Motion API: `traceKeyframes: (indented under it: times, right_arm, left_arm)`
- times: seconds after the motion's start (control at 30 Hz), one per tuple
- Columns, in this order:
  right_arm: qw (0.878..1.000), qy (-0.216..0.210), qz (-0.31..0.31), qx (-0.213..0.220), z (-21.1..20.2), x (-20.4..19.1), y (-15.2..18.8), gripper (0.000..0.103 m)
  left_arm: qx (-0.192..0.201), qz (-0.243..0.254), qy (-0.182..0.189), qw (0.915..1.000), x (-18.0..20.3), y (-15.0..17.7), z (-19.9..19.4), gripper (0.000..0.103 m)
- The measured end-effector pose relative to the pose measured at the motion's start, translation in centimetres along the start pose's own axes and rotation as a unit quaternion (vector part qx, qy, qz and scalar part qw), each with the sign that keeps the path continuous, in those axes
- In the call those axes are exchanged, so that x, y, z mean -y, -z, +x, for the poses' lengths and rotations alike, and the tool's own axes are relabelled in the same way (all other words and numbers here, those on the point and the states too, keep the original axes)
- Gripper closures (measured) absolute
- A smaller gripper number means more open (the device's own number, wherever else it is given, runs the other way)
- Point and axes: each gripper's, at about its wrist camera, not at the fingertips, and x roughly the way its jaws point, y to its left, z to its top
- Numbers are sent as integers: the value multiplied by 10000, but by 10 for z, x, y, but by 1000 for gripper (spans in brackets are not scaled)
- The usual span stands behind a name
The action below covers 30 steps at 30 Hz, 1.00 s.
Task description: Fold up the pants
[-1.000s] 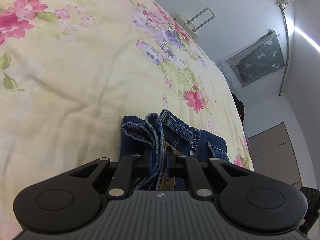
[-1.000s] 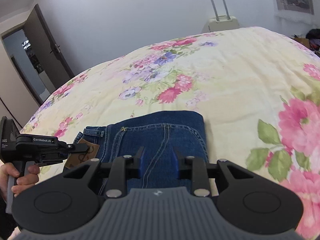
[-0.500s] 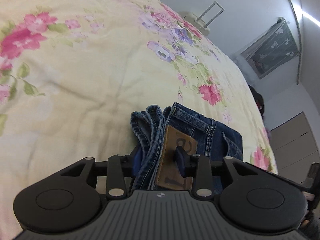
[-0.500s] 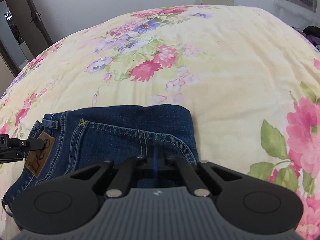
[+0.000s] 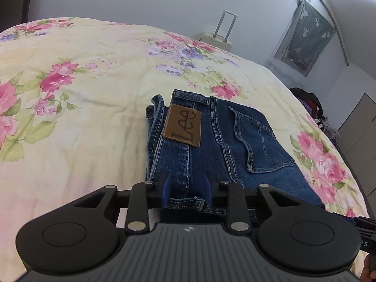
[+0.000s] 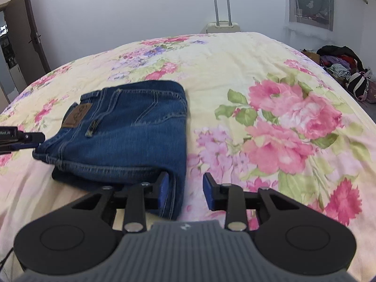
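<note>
Blue jeans (image 5: 216,145) lie folded into a compact rectangle on the floral bedspread, brown Lee patch (image 5: 183,125) facing up. My left gripper (image 5: 186,188) is open, its jaws standing either side of the waistband edge, not pinching it. In the right wrist view the jeans (image 6: 127,127) lie to the left. My right gripper (image 6: 185,191) is open and empty at the folded near corner; its left finger touches the denim. The left gripper's tip (image 6: 23,138) shows at the jeans' left edge.
The cream floral bedspread (image 6: 270,117) covers the whole bed. A white suitcase (image 6: 223,24) stands beyond the far edge. A pile of clothes and bags (image 6: 343,68) lies on the floor at right. A door (image 6: 16,47) is at the left.
Both grippers have let go of the jeans and opened. Both have drawn back and risen, so the whole folded bundle shows lying flat.
</note>
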Motion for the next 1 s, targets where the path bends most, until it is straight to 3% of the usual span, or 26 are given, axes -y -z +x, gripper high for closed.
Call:
traceKeyframes:
  times: [0.1, 0.23, 0.3, 0.33, 0.47, 0.67, 0.77, 0.87, 1.0]
  right_arm:
    - [9998, 128, -150, -81, 14, -10, 12, 73]
    - [9994, -127, 317, -17, 38, -11, 7, 68]
    - [9997, 14, 241, 6, 47, -14, 7, 89]
    - [9995, 201, 239, 27, 48, -13, 8, 93]
    - [9976, 90, 692, 46, 46, 7, 14, 94]
    - [9938, -20, 1103, -131, 53, 19, 22, 94]
    - [9943, -38, 1047, -182, 40, 18, 18, 93]
    - [9956, 47, 931, 60, 16, 16, 21, 90]
    - [9950, 82, 500, 855, -1, -4, 12, 87]
  left_arm:
    - [-99, -27, -16, 9999, -4, 6, 9, 71]
    - [-282, -134, 8, 9995, -11, 15, 22, 73]
    - [-313, -174, 14, 9994, -12, 16, 24, 75]
    - [-328, -212, 30, 9992, -13, 17, 25, 77]
    - [-514, -426, 3, 9978, -20, 24, 32, 82]
    - [-557, -247, -129, 9981, -15, 25, 29, 82]
    - [-349, -118, -160, 9992, -10, 21, 12, 82]
    - [-72, -49, -107, 9999, -1, 18, -2, 82]
    - [235, 289, -135, 9992, 18, 19, -8, 82]
